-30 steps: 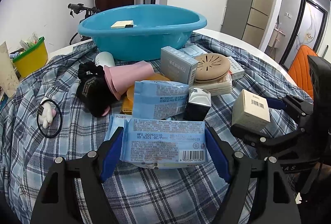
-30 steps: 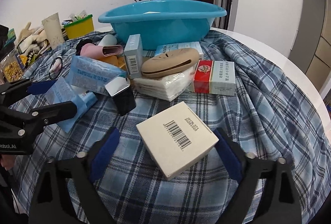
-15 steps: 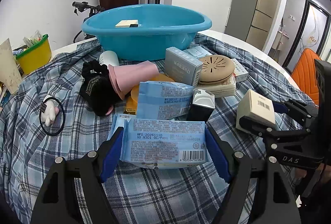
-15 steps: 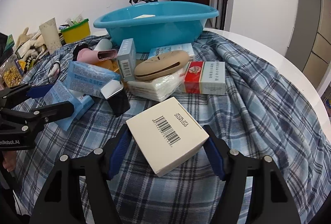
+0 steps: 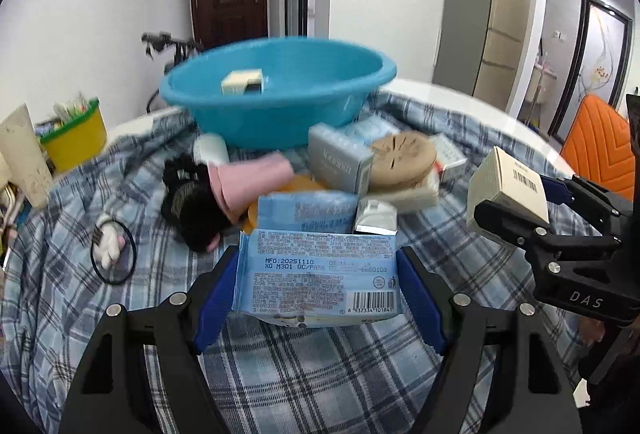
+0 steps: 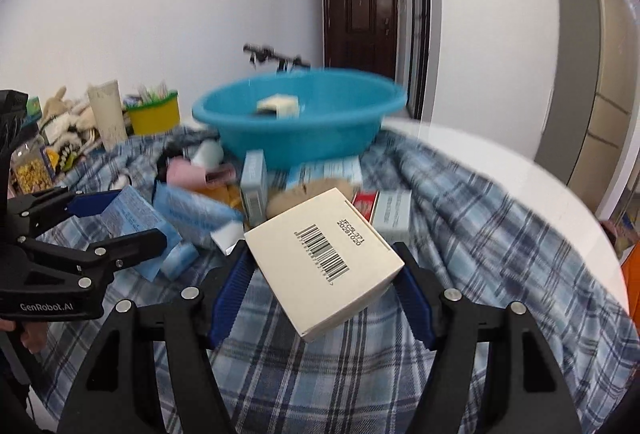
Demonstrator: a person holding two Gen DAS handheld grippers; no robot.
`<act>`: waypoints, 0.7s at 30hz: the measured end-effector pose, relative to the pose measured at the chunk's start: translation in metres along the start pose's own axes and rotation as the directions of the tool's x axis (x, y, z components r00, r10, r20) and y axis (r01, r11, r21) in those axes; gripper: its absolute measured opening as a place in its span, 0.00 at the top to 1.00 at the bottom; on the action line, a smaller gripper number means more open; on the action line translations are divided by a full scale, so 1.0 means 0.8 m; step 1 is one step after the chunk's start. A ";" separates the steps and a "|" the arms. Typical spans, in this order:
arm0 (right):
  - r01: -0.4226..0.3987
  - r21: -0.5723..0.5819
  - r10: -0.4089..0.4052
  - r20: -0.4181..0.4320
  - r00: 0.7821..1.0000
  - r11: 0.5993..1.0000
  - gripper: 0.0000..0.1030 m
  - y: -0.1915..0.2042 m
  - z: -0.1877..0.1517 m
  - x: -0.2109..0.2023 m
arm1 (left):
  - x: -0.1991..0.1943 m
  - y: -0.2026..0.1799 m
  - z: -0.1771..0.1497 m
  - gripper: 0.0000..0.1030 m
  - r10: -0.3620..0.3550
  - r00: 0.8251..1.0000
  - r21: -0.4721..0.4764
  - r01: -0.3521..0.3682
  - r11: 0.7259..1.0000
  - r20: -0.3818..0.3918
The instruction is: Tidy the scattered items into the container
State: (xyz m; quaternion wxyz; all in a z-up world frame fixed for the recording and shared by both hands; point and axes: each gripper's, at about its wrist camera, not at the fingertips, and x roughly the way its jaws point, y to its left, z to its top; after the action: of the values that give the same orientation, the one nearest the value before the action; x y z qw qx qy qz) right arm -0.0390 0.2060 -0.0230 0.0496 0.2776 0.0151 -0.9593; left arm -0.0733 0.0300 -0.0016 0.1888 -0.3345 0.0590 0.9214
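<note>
My left gripper is shut on a light blue wipes packet, held above the plaid cloth. My right gripper is shut on a cream box with a barcode, lifted off the cloth; that box also shows at the right of the left wrist view. The blue basin stands at the far side of the table with one small pale box inside; it also shows in the right wrist view. More scattered items lie in front of the basin.
In the pile are a second blue packet, a grey box, a tan round disc, a pink item, a black cloth item and a black ring. A yellow tub stands far left.
The right gripper closed on the cream box and lifted it off the cloth. The left gripper raised the blue packet. Both views have risen and moved toward the basin.
</note>
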 end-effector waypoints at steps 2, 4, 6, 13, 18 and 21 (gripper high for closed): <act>0.008 -0.003 -0.008 0.051 0.999 1.000 0.34 0.000 0.004 -0.011 | -0.012 -0.003 0.003 0.23 0.011 0.998 0.004 -0.011 1.000 0.058; 0.012 -0.004 -0.012 0.096 0.995 1.000 0.34 0.001 0.007 -0.020 | -0.023 -0.005 0.007 0.23 0.026 0.994 0.008 -0.027 1.000 0.111; 0.008 -0.001 -0.008 0.135 0.991 1.000 0.34 0.002 0.011 -0.028 | -0.034 -0.006 0.010 0.23 0.040 0.986 0.009 -0.042 0.999 0.162; 0.028 -0.026 -0.019 0.288 0.958 0.999 0.34 0.012 0.021 -0.065 | -0.078 -0.015 0.022 0.23 0.099 0.932 0.025 -0.115 0.993 0.350; 0.055 -0.028 -0.041 0.360 0.932 0.998 0.34 0.020 0.032 -0.091 | -0.094 -0.024 0.030 0.23 0.126 0.898 0.043 -0.159 0.986 0.422; 0.052 -0.026 -0.039 0.375 0.926 0.998 0.34 0.022 0.038 -0.097 | -0.104 -0.024 0.035 0.23 0.134 0.879 0.033 -0.168 0.985 0.457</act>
State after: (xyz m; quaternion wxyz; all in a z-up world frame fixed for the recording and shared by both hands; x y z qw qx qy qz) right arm 0.0119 0.1937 0.0441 0.0343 0.0880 0.0288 -0.9951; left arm -0.0237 0.0284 0.0732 0.1368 -0.0979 0.0723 0.9831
